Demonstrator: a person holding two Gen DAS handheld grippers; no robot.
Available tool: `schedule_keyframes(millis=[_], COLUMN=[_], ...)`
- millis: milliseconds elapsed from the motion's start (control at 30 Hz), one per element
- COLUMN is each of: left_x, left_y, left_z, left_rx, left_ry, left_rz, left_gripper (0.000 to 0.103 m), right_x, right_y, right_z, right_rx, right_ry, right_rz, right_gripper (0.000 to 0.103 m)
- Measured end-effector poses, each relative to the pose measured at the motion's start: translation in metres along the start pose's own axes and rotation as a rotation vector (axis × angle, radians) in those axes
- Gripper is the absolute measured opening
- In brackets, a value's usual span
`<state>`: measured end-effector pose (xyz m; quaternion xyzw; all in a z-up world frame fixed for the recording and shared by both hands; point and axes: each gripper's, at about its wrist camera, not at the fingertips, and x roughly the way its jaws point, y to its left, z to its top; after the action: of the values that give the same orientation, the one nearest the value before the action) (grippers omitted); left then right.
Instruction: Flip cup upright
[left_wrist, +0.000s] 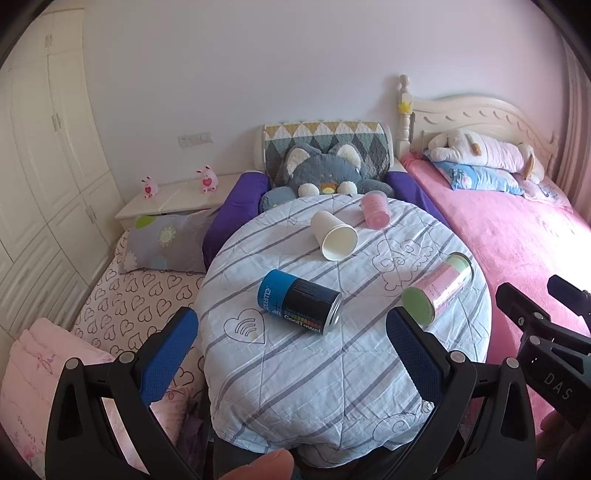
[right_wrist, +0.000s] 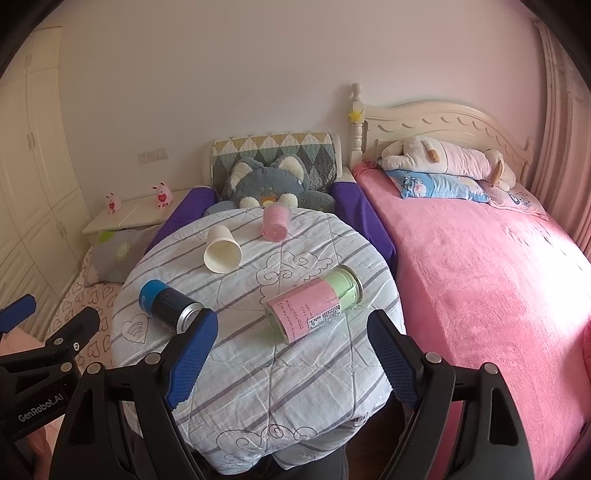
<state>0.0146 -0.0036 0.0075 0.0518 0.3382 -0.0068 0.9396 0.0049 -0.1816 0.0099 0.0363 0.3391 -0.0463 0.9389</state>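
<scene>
Lying on its side toward the far half of a round surface (left_wrist: 332, 369) draped in a striped quilt is one white paper cup (left_wrist: 334, 236), its open mouth facing the cameras; bare quilt surrounds it on every side, with most open room in front; three canisters also lie tipped over, none touching the cup: one blue and black canister (left_wrist: 299, 301) near the left front, one pink and green canister (left_wrist: 437, 290) by the right edge, one small pink canister (left_wrist: 375, 210) near the far rim; both tongs hover over the near edge, well apart from the cup; the left tongs (left_wrist: 291, 354) are spread wide and hold nothing; the right tongs (right_wrist: 291, 358) are likewise spread wide and empty; a grey plush cat (left_wrist: 325, 171) sits behind the far rim; a pink bed (right_wrist: 498, 288) runs along the right side.
</scene>
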Motion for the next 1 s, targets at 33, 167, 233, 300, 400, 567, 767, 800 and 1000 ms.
schedule_keyframes(millis=[33,167,233,300,400,567,767,800,1000], left_x=[0.003,0.019,0.03,0.042,0.061,0.111,0.181,0.196,0.268], left_y=[-0.001,-0.004,-0.009,-0.013,-0.021,-0.046,-0.082,-0.089,-0.12], left_z=[0.002,0.014,0.021,0.03,0.046,0.083,0.127,0.134,0.16], left_rx=[0.001,0.005,0.01,0.015,0.028,0.064,0.098,0.1,0.104], left_ry=[0.004,0.017,0.022,0.03,0.038,0.066,0.12,0.134,0.236], left_rz=[-0.001,-0.005,-0.007,-0.011,-0.012,-0.024,-0.034,-0.032,-0.049], left_gripper=[0.103,0.103,0.103,0.103,0.103,0.103,0.103,0.103,0.103], right_x=[0.003,0.017,0.026,0.036,0.054,0.094,0.145,0.155,0.207], right_y=[0.0,0.001,0.001,-0.001,-0.006,-0.023,-0.043,-0.047,-0.069], right_z=[0.001,0.007,0.012,0.017,0.03,0.055,0.088,0.094,0.114], right_rx=[-0.002,-0.005,-0.011,-0.014,-0.017,-0.009,-0.003,-0.003,0.01], right_ry=[0.003,0.017,0.023,0.025,0.028,0.037,0.045,0.05,0.096], right_rz=[0.0,0.001,-0.001,-0.006,-0.018,-0.033,-0.036,-0.039,-0.033], right_gripper=[0.084,0.084,0.084,0.084,0.084,0.084,0.084,0.084,0.084])
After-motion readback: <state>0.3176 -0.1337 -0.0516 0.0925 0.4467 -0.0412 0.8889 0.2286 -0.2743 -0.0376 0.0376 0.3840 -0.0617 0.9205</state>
